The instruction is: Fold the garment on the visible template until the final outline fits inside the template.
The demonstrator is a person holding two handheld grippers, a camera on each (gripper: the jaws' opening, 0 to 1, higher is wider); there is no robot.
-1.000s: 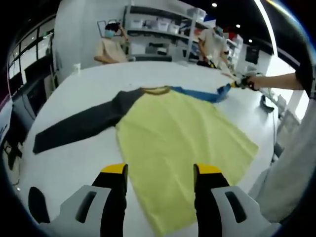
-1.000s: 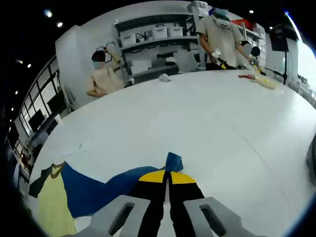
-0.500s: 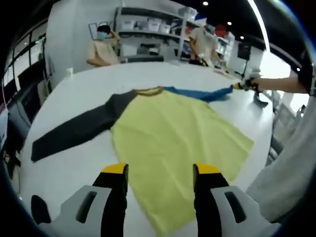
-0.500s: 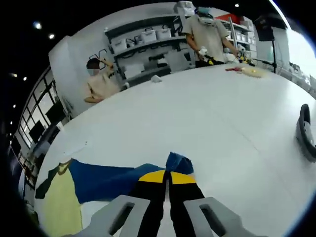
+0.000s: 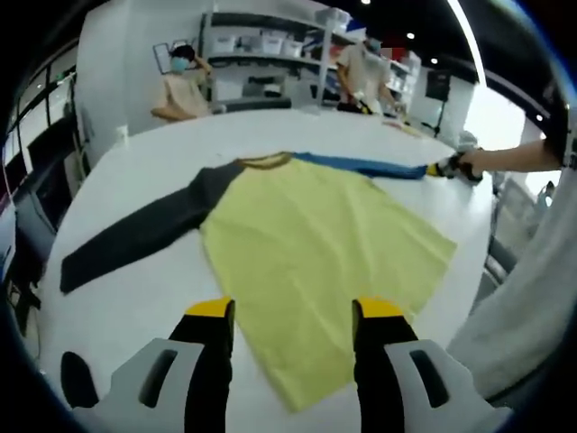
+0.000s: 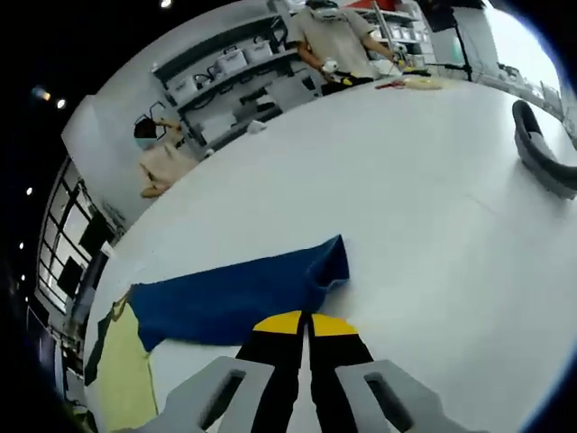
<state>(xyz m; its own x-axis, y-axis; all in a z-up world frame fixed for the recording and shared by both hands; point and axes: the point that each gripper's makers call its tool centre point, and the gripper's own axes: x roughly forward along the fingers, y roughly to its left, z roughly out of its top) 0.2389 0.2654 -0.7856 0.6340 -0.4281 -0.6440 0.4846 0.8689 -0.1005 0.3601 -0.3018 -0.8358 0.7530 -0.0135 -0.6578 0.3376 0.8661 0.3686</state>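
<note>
A long-sleeved shirt lies spread on the white table point(image 5: 135, 307). Its body point(image 5: 315, 244) is yellow, one sleeve point(image 5: 135, 239) is dark grey and the other sleeve point(image 5: 361, 165) point(image 6: 234, 293) is blue. My left gripper point(image 5: 294, 316) is open and hovers over the near hem of the yellow body with nothing between its fingers. My right gripper point(image 6: 305, 323) point(image 5: 448, 168) is shut on the near edge of the blue sleeve by the cuff point(image 6: 334, 262). That sleeve is stretched straight and lies flat.
A dark curved object point(image 6: 541, 153) lies near the table's right edge. Two people point(image 5: 185, 86) point(image 6: 338, 41) stand by shelves with bins point(image 5: 261, 41) beyond the table. A grey-clad body point(image 5: 532, 298) is close on the right. Yellow and red items point(image 6: 410, 83) lie on the far table.
The right gripper has drawn the blue sleeve outward, so it went from bunched to straight and flat. The left gripper stayed open over the hem.
</note>
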